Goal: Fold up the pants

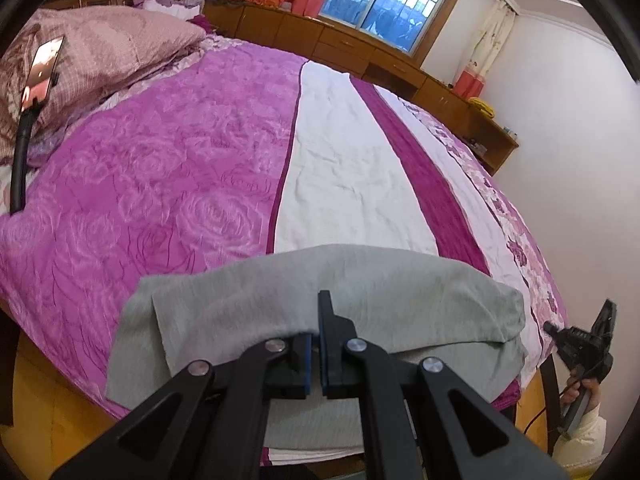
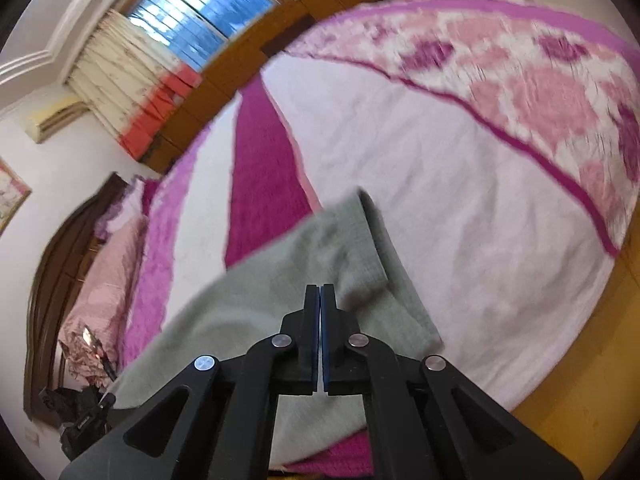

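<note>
The grey pants (image 1: 360,292) lie folded across the near edge of the bed; they also show in the right wrist view (image 2: 304,264). My left gripper (image 1: 318,316) is shut on a fold of the grey pants, the cloth draped over its left finger. My right gripper (image 2: 321,296) has its jaws pressed together above the pants with no cloth visibly between them. It also shows in the left wrist view (image 1: 580,340) at the bed's right corner, off the pants.
The bed (image 1: 160,168) has a purple rose-pattern cover with white and magenta stripes. A pink quilt (image 1: 104,48) is piled at the head. A phone on a black stand (image 1: 40,68) stands at the left. Wooden cabinets (image 1: 360,48) line the far wall under a window.
</note>
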{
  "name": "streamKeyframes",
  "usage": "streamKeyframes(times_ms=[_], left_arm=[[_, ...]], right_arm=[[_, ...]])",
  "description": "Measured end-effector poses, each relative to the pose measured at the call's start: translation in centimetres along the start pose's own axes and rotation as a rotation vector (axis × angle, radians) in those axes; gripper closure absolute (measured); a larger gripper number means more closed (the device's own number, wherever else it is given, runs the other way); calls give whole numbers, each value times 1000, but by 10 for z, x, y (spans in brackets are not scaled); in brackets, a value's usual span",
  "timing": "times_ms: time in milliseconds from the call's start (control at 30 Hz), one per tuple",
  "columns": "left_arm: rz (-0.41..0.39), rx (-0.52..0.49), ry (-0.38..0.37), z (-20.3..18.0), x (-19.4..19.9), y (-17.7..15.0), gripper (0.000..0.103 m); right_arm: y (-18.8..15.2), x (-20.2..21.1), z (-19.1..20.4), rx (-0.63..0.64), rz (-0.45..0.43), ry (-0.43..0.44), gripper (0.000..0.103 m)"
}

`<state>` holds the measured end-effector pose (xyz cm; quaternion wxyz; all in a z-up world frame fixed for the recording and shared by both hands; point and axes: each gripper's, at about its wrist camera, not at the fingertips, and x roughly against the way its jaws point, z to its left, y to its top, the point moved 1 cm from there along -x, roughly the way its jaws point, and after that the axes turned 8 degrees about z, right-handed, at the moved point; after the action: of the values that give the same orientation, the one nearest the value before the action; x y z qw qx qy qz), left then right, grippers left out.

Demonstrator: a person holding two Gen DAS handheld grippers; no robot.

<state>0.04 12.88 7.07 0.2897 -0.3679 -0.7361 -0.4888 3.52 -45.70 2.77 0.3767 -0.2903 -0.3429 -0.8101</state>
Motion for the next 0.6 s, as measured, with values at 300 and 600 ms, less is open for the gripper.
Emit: streamKeyframes(times_ms=[300,600], left_arm=[[37,30,21,11,-18,-6,100],[59,38,33,15,-30,-10,100]], right_arm=[[-8,-56,-20,-171,135,46,86],[9,-62,-13,-127,81,-33,83]])
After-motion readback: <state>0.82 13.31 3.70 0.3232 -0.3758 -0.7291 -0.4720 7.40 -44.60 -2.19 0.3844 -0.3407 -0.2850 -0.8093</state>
